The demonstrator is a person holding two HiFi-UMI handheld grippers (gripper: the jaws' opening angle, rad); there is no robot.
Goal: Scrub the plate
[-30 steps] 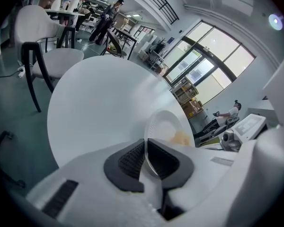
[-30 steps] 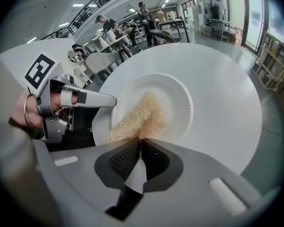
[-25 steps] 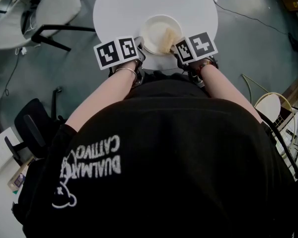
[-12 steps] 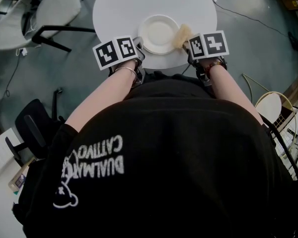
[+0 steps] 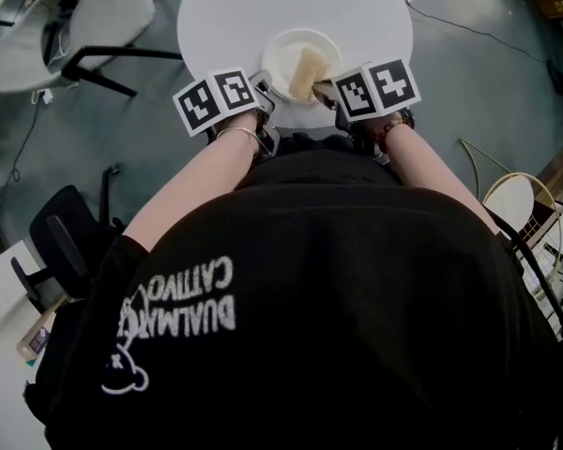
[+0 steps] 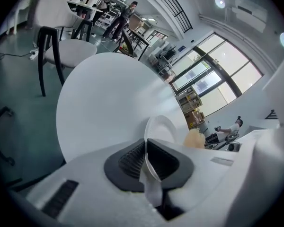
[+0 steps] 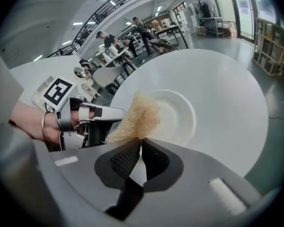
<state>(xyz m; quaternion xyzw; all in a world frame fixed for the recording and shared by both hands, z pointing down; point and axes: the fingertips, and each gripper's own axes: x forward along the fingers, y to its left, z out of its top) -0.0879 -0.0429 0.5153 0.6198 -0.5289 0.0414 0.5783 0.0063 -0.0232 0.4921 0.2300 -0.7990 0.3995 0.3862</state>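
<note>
A white plate (image 5: 289, 52) lies near the front edge of the round white table (image 5: 225, 17). My left gripper (image 5: 263, 90) is shut on the plate's near-left rim; in the left gripper view the rim (image 6: 157, 126) runs edge-on between the dark pads of the left gripper (image 6: 146, 148). My right gripper (image 5: 325, 92) is shut on a tan fibrous scrubber (image 5: 306, 71), which rests on the plate's inside. In the right gripper view the scrubber (image 7: 136, 117) sticks out of the right gripper (image 7: 140, 145) over the plate (image 7: 180, 115), with the left gripper (image 7: 92, 122) beside it.
A white chair with black legs (image 5: 80, 22) stands left of the table. A black stool (image 5: 61, 242) is at my left side and a round wire-framed object (image 5: 511, 200) at my right. Cables cross the grey floor. People stand far off (image 7: 139, 25).
The right gripper swung the scrubber off the plate to its right rim half a second ago, then brought it back over the plate's middle. The left gripper kept its hold on the rim.
</note>
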